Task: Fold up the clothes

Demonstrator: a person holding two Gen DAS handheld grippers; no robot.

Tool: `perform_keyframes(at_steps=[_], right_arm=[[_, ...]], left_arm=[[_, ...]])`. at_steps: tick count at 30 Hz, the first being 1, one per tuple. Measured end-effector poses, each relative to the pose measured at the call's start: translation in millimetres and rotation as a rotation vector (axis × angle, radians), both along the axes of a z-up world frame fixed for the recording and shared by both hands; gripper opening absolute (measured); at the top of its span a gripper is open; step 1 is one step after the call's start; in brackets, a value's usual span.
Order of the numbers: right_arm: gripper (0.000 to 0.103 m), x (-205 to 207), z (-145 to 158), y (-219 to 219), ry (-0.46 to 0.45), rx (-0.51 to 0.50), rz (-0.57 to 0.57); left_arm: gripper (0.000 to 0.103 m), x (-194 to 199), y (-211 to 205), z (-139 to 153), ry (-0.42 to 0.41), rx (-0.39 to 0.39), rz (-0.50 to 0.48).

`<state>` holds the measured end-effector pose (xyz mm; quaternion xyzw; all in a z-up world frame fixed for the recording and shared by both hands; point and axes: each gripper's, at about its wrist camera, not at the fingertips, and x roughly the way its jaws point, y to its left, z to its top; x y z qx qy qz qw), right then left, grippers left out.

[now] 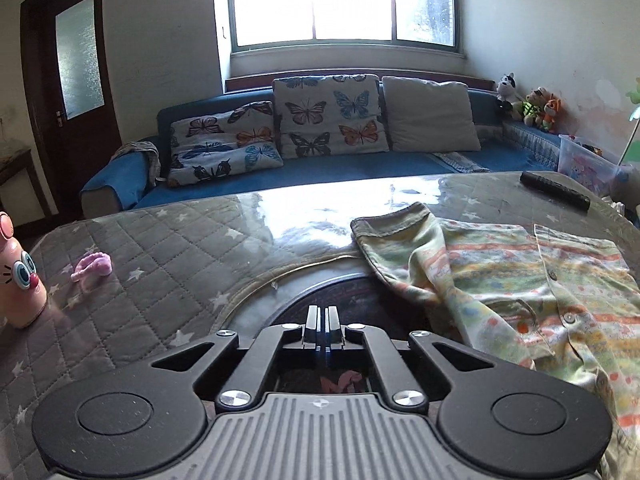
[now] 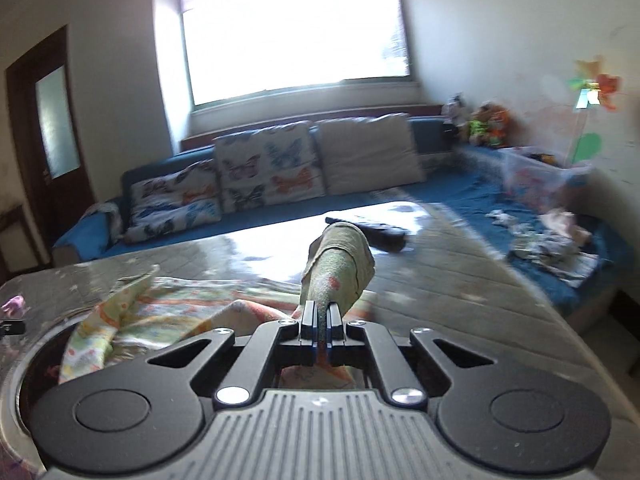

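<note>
A pale green and yellow child's shirt (image 1: 520,280) with orange stripes and a button front lies rumpled on the grey quilted table (image 1: 160,248), one sleeve spread toward the window. My left gripper (image 1: 322,318) hovers just left of the shirt, its fingers shut with nothing visible between them. In the right wrist view my right gripper (image 2: 321,314) is shut on a sleeve (image 2: 338,268), whose greenish cuff stands up beyond the fingertips. The rest of the shirt (image 2: 160,312) trails to the left below it.
A black remote (image 1: 554,190) lies at the table's far right edge. A small pink toy (image 1: 92,266) and a pink cat-faced figure (image 1: 20,280) stand at the left. Beyond the table is a blue sofa (image 1: 320,170) with cushions.
</note>
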<state>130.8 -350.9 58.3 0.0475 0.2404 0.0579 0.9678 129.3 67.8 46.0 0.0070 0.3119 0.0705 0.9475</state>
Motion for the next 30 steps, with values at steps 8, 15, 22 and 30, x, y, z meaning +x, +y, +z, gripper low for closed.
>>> perform_keyframes(at_steps=[8,15,22,30], right_arm=[[0.003,-59,-30,-44,0.092,0.007,-0.179],[0.010,-82,-55,-66,0.178,0.016,-0.271],[0.042,-77,-32,-75,0.116,0.045,-0.309],[0.050,-45,-42,-46,0.151,0.107,-0.196]], left_arm=[[0.028,24,-34,5,-0.016,0.022,-0.087],[0.052,80,-65,-6,0.011,0.101,-0.134],[0.029,124,-66,-40,0.110,0.124,-0.133],[0.002,91,-41,-38,0.061,0.121,-0.080]])
